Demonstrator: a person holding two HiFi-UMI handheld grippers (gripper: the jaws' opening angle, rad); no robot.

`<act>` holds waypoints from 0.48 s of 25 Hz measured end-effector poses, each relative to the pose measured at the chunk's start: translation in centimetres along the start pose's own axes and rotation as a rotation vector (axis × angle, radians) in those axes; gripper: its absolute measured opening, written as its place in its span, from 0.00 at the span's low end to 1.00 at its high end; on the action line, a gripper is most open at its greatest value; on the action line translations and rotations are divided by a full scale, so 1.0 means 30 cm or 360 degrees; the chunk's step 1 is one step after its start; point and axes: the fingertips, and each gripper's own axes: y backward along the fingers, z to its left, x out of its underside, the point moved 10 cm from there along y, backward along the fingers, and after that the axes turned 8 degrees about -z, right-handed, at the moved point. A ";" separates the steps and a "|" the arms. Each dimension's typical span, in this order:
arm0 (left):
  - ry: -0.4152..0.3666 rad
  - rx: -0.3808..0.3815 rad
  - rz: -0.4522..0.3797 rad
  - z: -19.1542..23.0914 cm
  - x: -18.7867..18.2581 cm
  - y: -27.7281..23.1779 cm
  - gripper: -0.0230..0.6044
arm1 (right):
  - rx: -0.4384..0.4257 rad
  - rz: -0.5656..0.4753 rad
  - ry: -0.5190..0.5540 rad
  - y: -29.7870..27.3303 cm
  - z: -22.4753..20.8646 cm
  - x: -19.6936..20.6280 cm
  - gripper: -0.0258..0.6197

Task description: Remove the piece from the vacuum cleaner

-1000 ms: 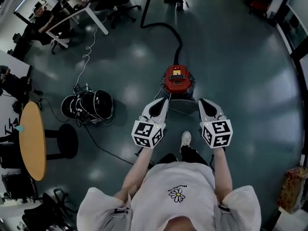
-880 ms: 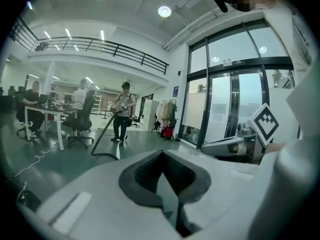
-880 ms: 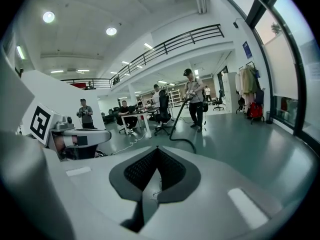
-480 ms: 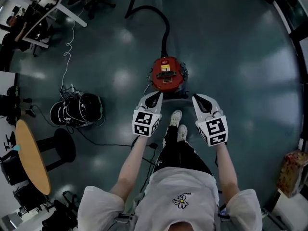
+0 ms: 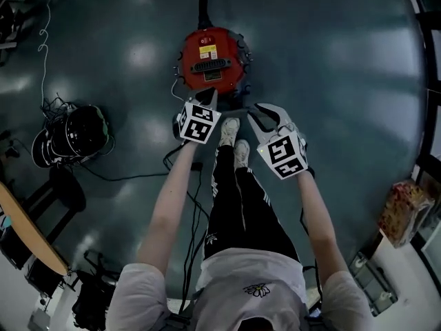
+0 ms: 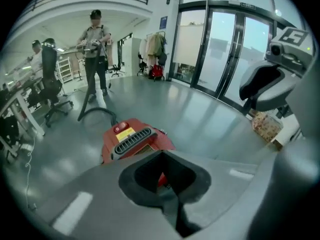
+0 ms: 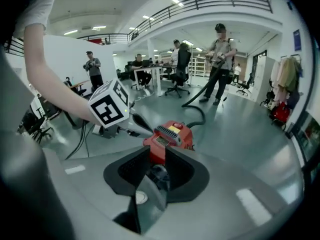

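The red vacuum cleaner stands on the grey floor, and its black hose runs away at the top. It has a black vent grille and a yellow label on top. My left gripper hangs at the vacuum's near edge, jaws shut with nothing in them. My right gripper is just right of the vacuum's near edge. It is open a little, and the vacuum shows through the gap. Neither gripper touches the vacuum as far as I can tell.
My shoes stand just behind the vacuum. A black round device with tangled cables lies to the left, with a cable trailing toward me. A standing person holds the hose's far end. A printed box sits at the right.
I have walked up to the vacuum. It went from well ahead of the grippers to right under their tips, and my view has tilted down.
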 end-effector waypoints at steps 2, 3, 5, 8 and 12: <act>-0.0029 0.0023 0.0082 0.019 0.046 -0.077 0.04 | -0.0097 0.0143 0.0072 -0.093 0.003 0.078 0.28; -0.0037 0.0025 0.0106 0.030 0.063 -0.106 0.04 | -0.0153 0.0223 0.0114 -0.137 0.008 0.124 0.31; -0.0037 0.0020 0.0124 0.048 0.086 -0.141 0.04 | -0.0267 0.0387 0.0196 -0.214 0.026 0.224 0.34; -0.0037 0.0011 0.0116 0.067 0.099 -0.167 0.04 | -0.0388 0.0635 0.0301 -0.304 0.042 0.376 0.37; -0.0068 0.0042 0.0160 0.076 0.115 -0.217 0.04 | -0.0411 0.0827 0.0238 -0.381 0.010 0.504 0.37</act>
